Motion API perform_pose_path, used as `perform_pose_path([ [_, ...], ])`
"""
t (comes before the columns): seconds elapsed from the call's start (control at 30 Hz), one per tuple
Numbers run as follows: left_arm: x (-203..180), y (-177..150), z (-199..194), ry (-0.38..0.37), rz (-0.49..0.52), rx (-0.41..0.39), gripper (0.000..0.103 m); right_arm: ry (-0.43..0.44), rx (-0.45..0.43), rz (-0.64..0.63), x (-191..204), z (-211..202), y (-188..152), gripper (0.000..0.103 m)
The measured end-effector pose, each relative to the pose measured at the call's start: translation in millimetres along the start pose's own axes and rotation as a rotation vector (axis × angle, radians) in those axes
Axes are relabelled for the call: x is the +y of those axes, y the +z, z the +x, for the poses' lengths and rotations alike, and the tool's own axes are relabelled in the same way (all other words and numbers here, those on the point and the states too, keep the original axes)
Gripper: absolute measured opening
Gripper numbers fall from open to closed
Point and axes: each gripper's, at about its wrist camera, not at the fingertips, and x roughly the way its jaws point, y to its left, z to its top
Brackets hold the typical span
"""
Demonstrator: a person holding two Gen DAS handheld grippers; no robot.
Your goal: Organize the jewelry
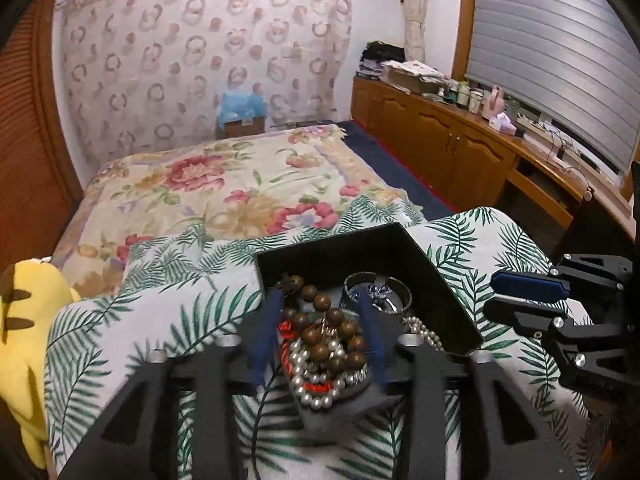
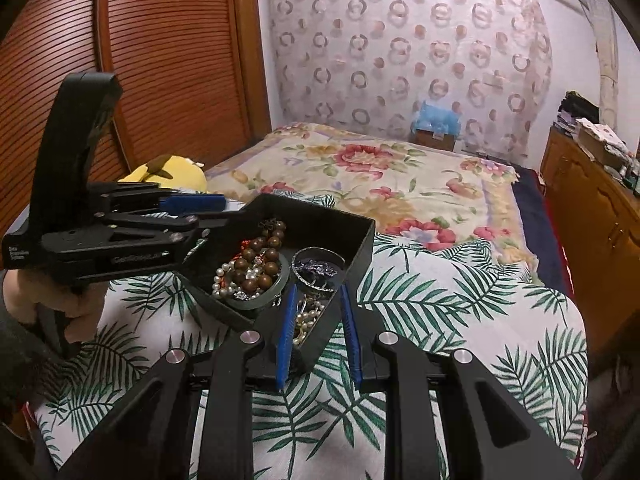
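Left tool fills the foreground of its own view, its blue fingers spread to either side of a heap of wooden beads and pearls; nothing shows the pads pressing on them. The heap lies in the near part of a black box, with silver bangles further in, and the box sits on a leaf-print cloth at the foot of a bed. The right tool comes in from the right, tips just beside the box's corner. In the right view, the right tool straddles the near corner of the box, one finger over the pearls inside, the other outside the wall; I cannot tell whether it pinches that wall. The left tool, carried by a hand, reaches over the far-left corner above the beads. The step looks like singling one piece out of the tangle. Next would be a close on one strand alone and a slow lift, with the box kept steady so the other strands are not dragged along.
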Motion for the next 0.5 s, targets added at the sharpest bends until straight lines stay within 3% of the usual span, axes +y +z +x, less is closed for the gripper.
perform_pose_path([
  [0.13, -1.6, -9.0, -21.7, 0.061, -0.007, -0.030, 0.080, -0.011, -0.023, 0.019, 1.1, -14.5, -4.6, 0.025],
  [0.17, -2.2, -11.9, -27.8, 0.074, -0.010, -0.036, 0.084, -0.015, -0.029, 0.023, 2.2, -18.6, -6.6, 0.033],
  [0.23, -3.3, -18.5, -38.5, 0.090, -0.015, -0.042, 0.089, -0.026, -0.045, 0.034, 4.3, -27.8, -11.0, 0.042],
  [0.43, -4.1, -35.9, -70.5, 0.120, -0.046, -0.072, 0.095, -0.055, -0.061, 0.071, 9.4, -47.3, -22.0, 0.046],
  [0.5, -5.5, -42.0, -81.2, 0.126, -0.057, -0.082, 0.095, -0.069, -0.064, 0.086, 11.3, -53.3, -25.9, 0.053],
])
